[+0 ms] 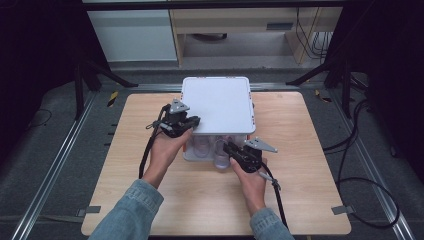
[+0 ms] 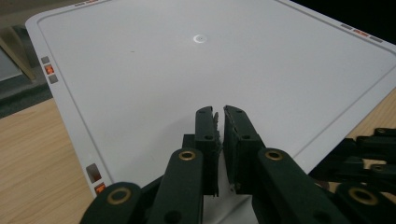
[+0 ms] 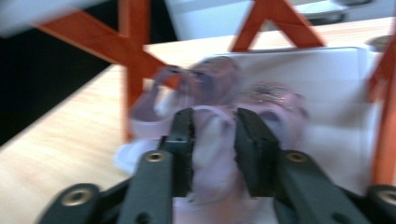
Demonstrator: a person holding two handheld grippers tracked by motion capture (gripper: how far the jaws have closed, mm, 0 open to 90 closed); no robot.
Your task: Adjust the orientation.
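Note:
A white rack has a flat white lid (image 1: 217,102) (image 2: 187,70) resting on orange struts (image 3: 128,70), with clear plastic cups (image 1: 202,146) (image 3: 275,100) on the shelf underneath. My left gripper (image 1: 192,121) (image 2: 219,112) is shut with nothing in it and lies over the lid's near-left corner. My right gripper (image 1: 227,147) (image 3: 215,116) points in at the rack's front opening. It is shut on a clear cup (image 1: 221,159) (image 3: 214,135) that fills the gap between its pads at the shelf's front edge. The right gripper view is blurred.
The rack stands toward the far middle of a wooden table (image 1: 300,165), with bare wood to its left, right and front. Black cables (image 1: 350,165) trail off the table's right side. Tripod legs (image 1: 85,75) and furniture stand on the floor beyond.

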